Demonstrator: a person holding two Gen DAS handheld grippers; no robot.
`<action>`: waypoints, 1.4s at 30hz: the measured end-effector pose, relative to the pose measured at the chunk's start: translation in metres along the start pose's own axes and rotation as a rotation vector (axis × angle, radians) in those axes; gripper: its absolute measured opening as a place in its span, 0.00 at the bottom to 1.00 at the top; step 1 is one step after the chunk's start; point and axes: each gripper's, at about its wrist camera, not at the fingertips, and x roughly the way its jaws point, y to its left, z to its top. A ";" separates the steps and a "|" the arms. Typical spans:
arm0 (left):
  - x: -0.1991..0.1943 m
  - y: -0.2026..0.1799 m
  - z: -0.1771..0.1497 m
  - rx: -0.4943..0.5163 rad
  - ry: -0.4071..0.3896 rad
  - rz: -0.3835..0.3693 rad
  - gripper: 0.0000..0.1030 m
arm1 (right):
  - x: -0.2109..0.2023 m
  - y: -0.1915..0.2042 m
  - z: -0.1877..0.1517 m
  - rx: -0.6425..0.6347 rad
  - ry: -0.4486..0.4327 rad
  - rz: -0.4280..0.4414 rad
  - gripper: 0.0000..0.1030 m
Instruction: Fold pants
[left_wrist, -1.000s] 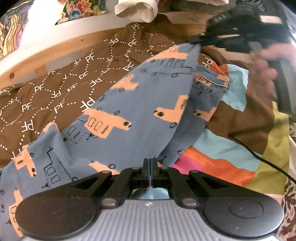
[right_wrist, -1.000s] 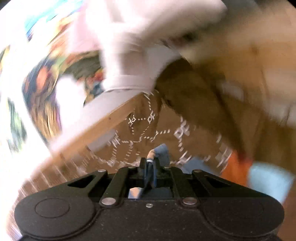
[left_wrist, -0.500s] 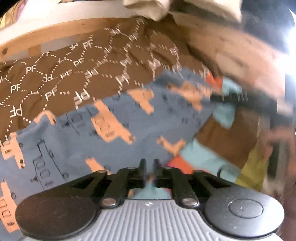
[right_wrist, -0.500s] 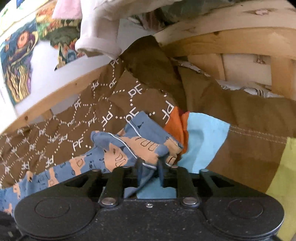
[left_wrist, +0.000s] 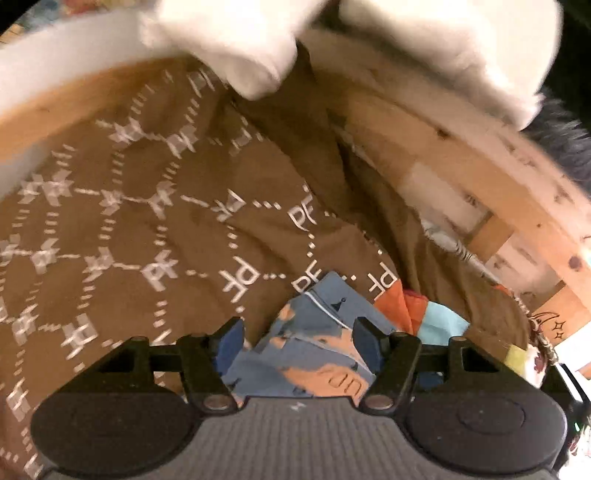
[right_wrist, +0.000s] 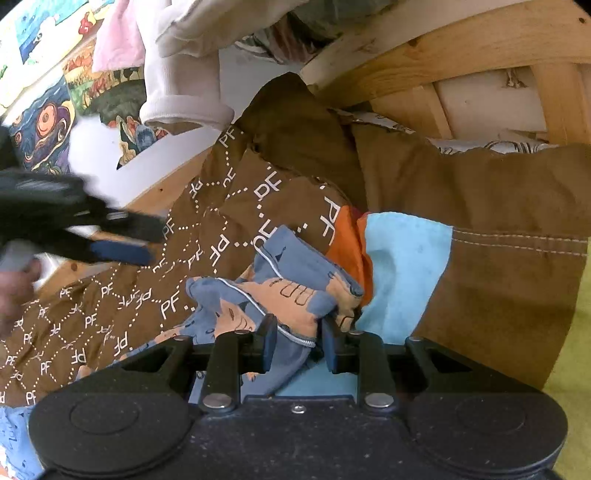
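Observation:
The blue pants with orange prints (right_wrist: 280, 291) lie bunched on the brown patterned bedcover (right_wrist: 110, 314). In the right wrist view my right gripper (right_wrist: 299, 347) is open, with the jaws apart on either side of the crumpled cloth end. In the left wrist view my left gripper (left_wrist: 299, 338) is open wide above the same pants end (left_wrist: 314, 343), not holding it. The left gripper also shows blurred in the right wrist view (right_wrist: 92, 229), raised at the left.
A wooden bed frame (right_wrist: 443, 48) runs behind the cover. A patchwork blanket with light blue (right_wrist: 406, 258), orange and yellow-green patches lies to the right. White and pink clothes (right_wrist: 181, 88) hang over the frame. A painted wall panel (right_wrist: 40, 122) is at the far left.
Both grippers have opened and let go of the pants, which now lie bunched on the bed. The left gripper has swung up and toward the headboard corner.

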 end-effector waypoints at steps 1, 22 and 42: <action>0.012 0.000 0.005 0.002 0.044 0.009 0.67 | 0.000 0.000 0.000 -0.005 -0.001 0.003 0.28; 0.065 0.022 0.008 -0.249 0.270 -0.029 0.38 | 0.005 -0.004 0.001 0.067 0.001 0.046 0.29; 0.031 -0.046 0.006 0.129 -0.031 0.054 0.11 | -0.009 0.015 -0.001 -0.079 -0.117 -0.049 0.06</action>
